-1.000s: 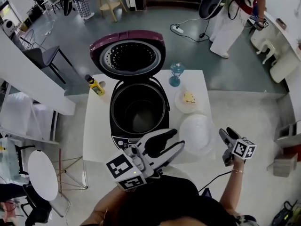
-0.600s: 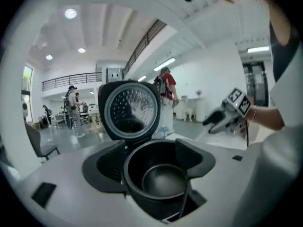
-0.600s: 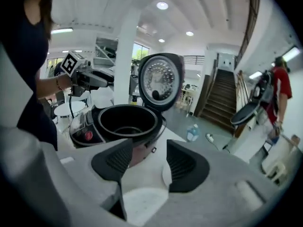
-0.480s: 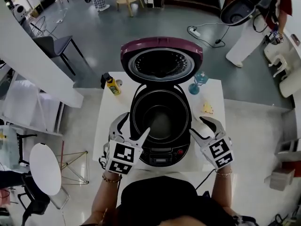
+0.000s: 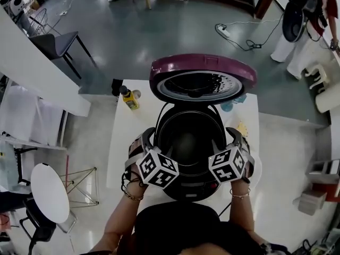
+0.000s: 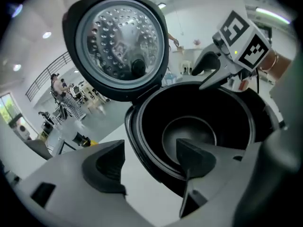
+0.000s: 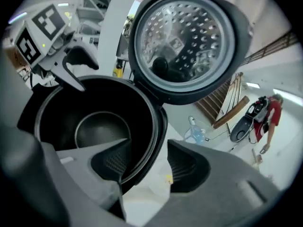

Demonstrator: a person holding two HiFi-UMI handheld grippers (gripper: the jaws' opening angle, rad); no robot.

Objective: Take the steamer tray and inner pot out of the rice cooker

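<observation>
On the white desk (image 5: 125, 142), the left gripper (image 6: 150, 151) has just been opening; its grey fingers (image 6: 106, 162) stand apart astride the left rim of the dark round metal inner pot (image 5: 188, 139), pressing nothing. The pot sits upright, seated in the black rice cooker with a raised maroon lid (image 5: 187, 189), midway between both hands, neither nearer. The right gripper (image 7: 149, 159) straddles the right rim likewise, fingers (image 7: 187, 167) spread and unclamped; no steamer tray shows inside, so closing on both rims and lifting straight up seems next.
</observation>
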